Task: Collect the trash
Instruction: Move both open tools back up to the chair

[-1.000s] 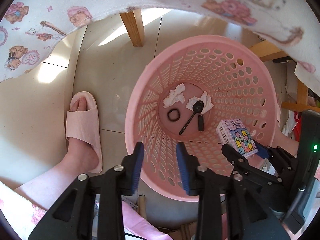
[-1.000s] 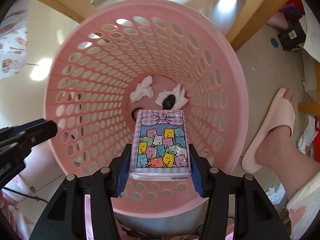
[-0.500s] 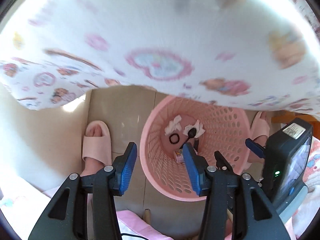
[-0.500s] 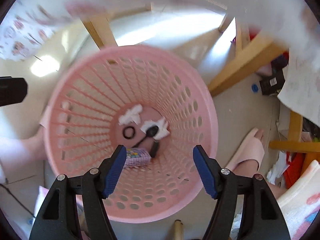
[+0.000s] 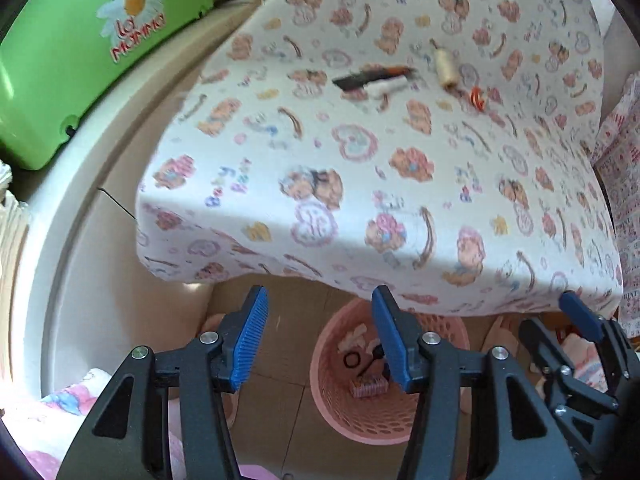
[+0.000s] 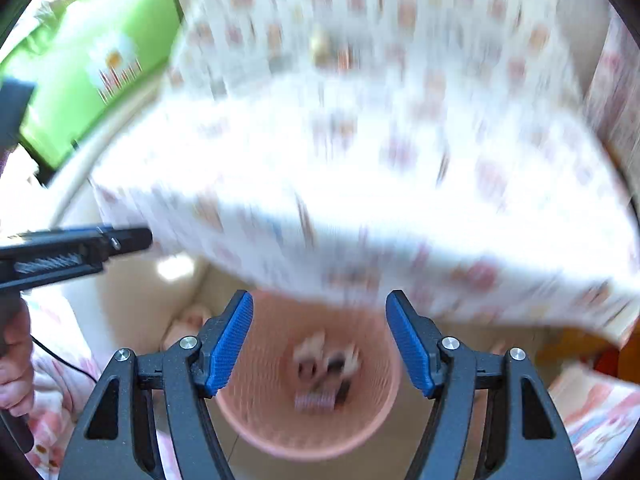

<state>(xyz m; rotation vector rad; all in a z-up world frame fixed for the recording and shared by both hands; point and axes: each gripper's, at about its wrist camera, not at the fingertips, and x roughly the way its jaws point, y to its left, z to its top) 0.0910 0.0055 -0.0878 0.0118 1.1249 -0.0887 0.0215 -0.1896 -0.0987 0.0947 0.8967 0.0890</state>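
A pink perforated basket [image 5: 360, 428] stands on the floor below the table edge; it also shows in the right wrist view [image 6: 304, 436], blurred. Inside lie white tissues, a black ring, a dark spoon and the tissue pack with the bear print [image 5: 368, 386]. My left gripper [image 5: 320, 344] is open and empty, high above the basket. My right gripper [image 6: 320, 344] is open and empty above it too; its fingers [image 5: 580, 320] show at the left view's right edge. On the table lie a black and white pen bundle [image 5: 372, 78], a cream cylinder [image 5: 446, 66] and a small orange piece [image 5: 476, 98].
The table [image 5: 400, 160] has a white cartoon-print cloth hanging over its near edge. A green box with a daisy [image 5: 80, 60] stands at the far left. A pink slipper [image 5: 498, 334] is on the floor beside the basket. Patterned fabric [image 5: 624, 168] is at the right.
The right gripper opened and the bear-print tissue pack dropped into the basket. Both grippers then rose from the basket up to the tabletop's level, bringing the table's items into view.
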